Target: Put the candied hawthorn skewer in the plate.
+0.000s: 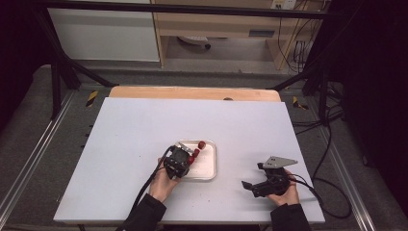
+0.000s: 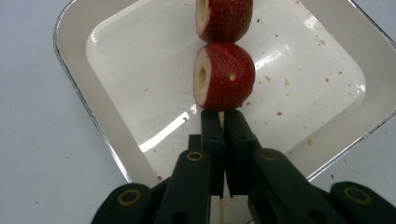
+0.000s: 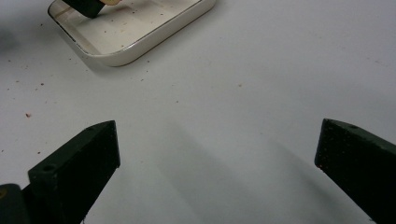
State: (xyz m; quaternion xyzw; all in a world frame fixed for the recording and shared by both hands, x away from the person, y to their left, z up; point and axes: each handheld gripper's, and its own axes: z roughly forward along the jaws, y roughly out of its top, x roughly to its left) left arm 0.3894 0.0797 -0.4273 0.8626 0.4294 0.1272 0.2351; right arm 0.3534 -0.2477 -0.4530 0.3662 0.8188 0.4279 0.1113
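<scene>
A thin wooden skewer (image 2: 222, 120) carries red fruit pieces with pale cut faces (image 2: 225, 77), and another piece (image 2: 224, 18) sits above it on the same stick. My left gripper (image 2: 223, 116) is shut on the bare stick just below the lowest fruit, holding it over the white square tray (image 2: 116, 135). From above, the left gripper (image 1: 187, 160) sits at the tray's (image 1: 208, 172) left edge with the fruit (image 1: 196, 153) running up and right across it. My right gripper (image 3: 217, 140) stands wide open with only bare table between its fingers, to the right of the tray (image 1: 248, 185).
The white tabletop (image 1: 144, 130) stretches broadly behind and to the left of the tray. Red and tan crumbs dot the tray floor (image 2: 322, 42). The tray's corner (image 3: 140, 46) lies ahead and left of the right gripper. A wooden strip (image 1: 192, 92) edges the far side.
</scene>
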